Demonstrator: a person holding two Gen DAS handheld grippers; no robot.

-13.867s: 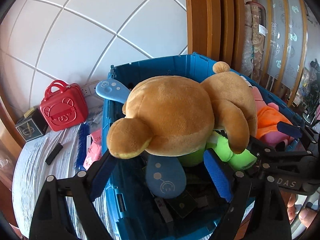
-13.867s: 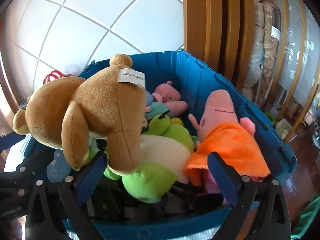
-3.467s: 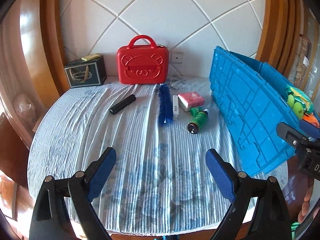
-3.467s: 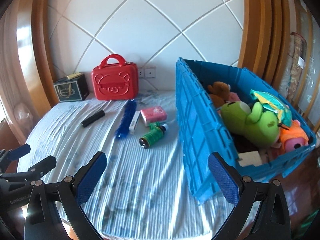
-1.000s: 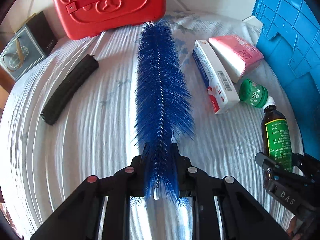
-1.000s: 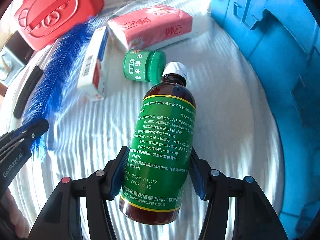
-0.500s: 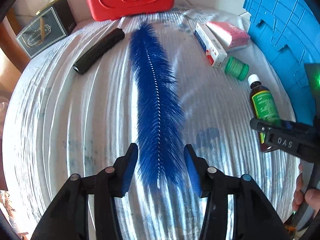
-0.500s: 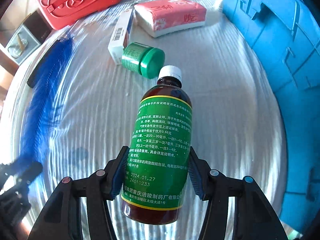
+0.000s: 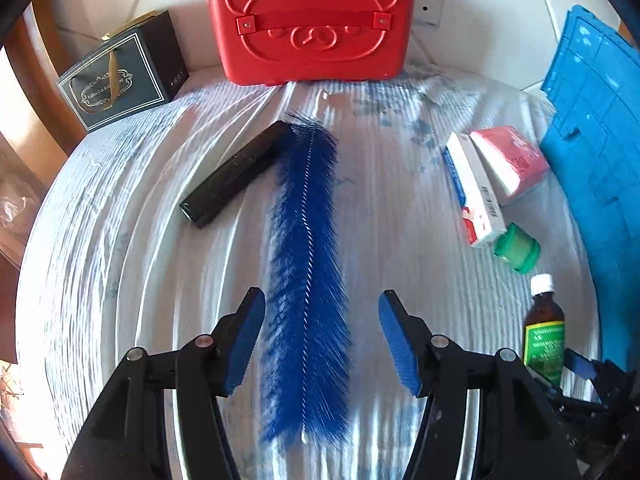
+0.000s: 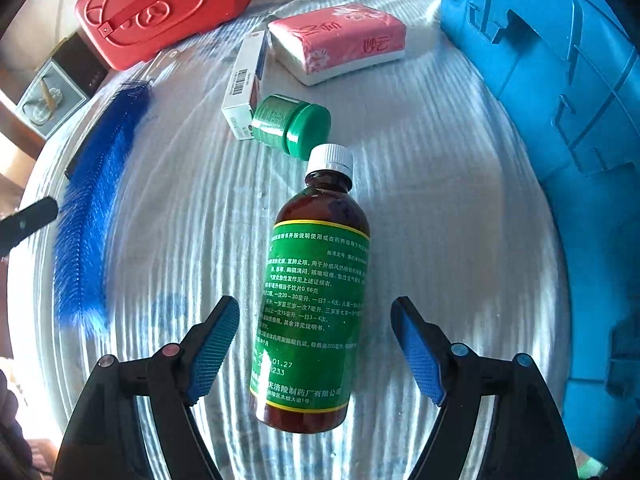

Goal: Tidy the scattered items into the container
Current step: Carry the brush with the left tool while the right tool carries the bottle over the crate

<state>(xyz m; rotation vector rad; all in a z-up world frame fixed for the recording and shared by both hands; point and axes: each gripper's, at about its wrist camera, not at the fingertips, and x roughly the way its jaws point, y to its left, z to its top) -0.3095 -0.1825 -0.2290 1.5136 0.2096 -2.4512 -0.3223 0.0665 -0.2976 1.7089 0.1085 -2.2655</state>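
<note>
A long blue bottle brush (image 9: 306,272) lies on the striped cloth, its near end between the pads of my open left gripper (image 9: 322,340), which does not touch it. A brown bottle with a green label (image 10: 316,304) lies between the pads of my open right gripper (image 10: 316,350), also free of them. Both items show in the other view too: the brush (image 10: 92,216) and the bottle (image 9: 545,332). The blue crate (image 10: 560,120) stands at the right.
A green jar (image 10: 292,126), a white box (image 10: 244,84) and a pink tissue pack (image 10: 340,42) lie beyond the bottle. A black case (image 9: 236,180) lies left of the brush tip. A red bear case (image 9: 312,20) and a dark gift box (image 9: 120,84) stand at the back.
Both grippers have opened wider. The left one has let go of the brush and the right one of the bottle; both items now lie on the cloth.
</note>
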